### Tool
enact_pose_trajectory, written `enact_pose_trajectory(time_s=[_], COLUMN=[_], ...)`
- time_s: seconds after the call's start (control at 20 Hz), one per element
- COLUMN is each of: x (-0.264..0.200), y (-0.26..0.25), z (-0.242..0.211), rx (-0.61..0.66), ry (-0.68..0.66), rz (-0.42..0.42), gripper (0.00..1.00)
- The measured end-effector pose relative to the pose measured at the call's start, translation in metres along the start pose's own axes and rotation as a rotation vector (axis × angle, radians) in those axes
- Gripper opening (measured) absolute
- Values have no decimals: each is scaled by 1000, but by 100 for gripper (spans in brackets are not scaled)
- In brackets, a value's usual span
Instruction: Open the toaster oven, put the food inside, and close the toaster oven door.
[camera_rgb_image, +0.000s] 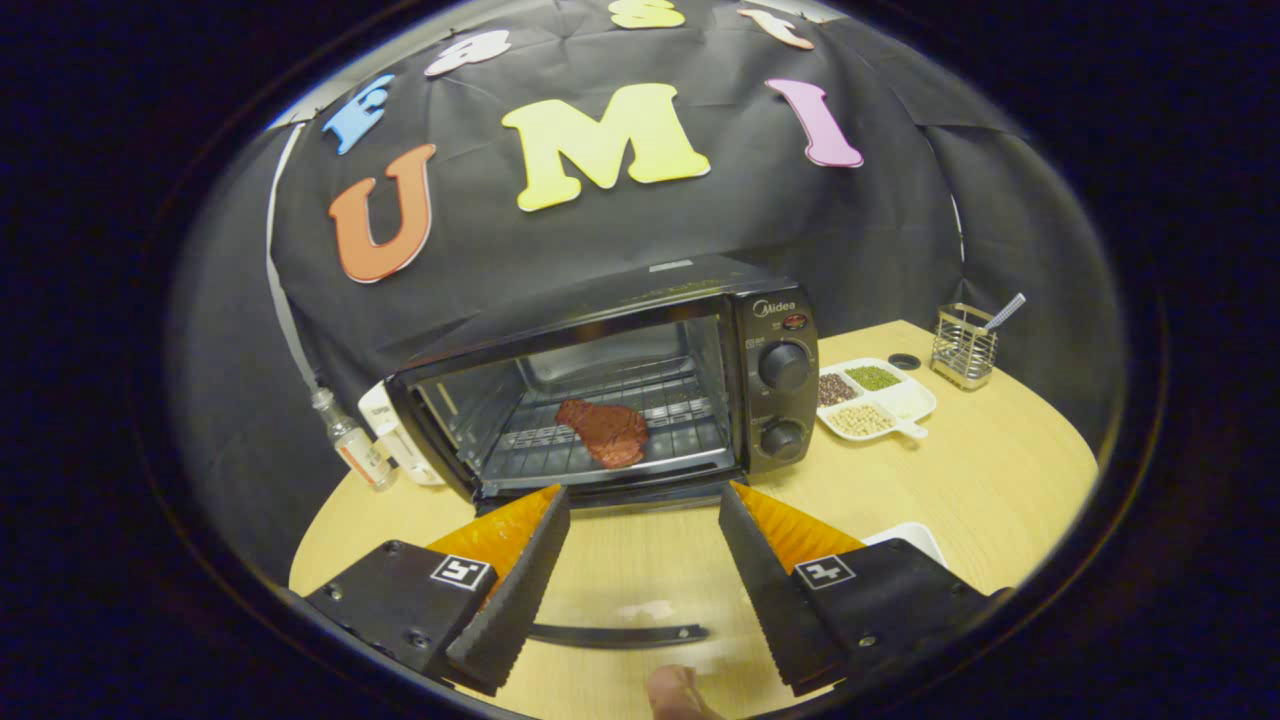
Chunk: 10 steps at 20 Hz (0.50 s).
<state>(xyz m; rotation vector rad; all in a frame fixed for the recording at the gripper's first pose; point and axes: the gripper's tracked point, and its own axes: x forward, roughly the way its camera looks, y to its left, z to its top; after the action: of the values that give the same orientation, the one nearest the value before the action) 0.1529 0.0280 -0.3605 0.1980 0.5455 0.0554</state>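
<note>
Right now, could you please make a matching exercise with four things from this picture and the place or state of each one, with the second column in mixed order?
Things:
1. piece of meat
2. toaster oven door
3. divided dish
4. gripper

Places or states:
A. open, fingers apart, holding nothing
B. on the rack inside the toaster oven
C. folded down flat, between the fingers
D. on the table, beside the oven's knobs

Pairs: 1-B, 2-C, 3-D, 4-A
</note>
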Motion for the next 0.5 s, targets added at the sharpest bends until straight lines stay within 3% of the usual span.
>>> enact_pose_trajectory(time_s=[0.2,0.5], x=[-30,-33], y=[14,17], z=[-41,-110], rx=[-104,-91], ry=[12,133], rz=[-20,-56], gripper=[96,97])
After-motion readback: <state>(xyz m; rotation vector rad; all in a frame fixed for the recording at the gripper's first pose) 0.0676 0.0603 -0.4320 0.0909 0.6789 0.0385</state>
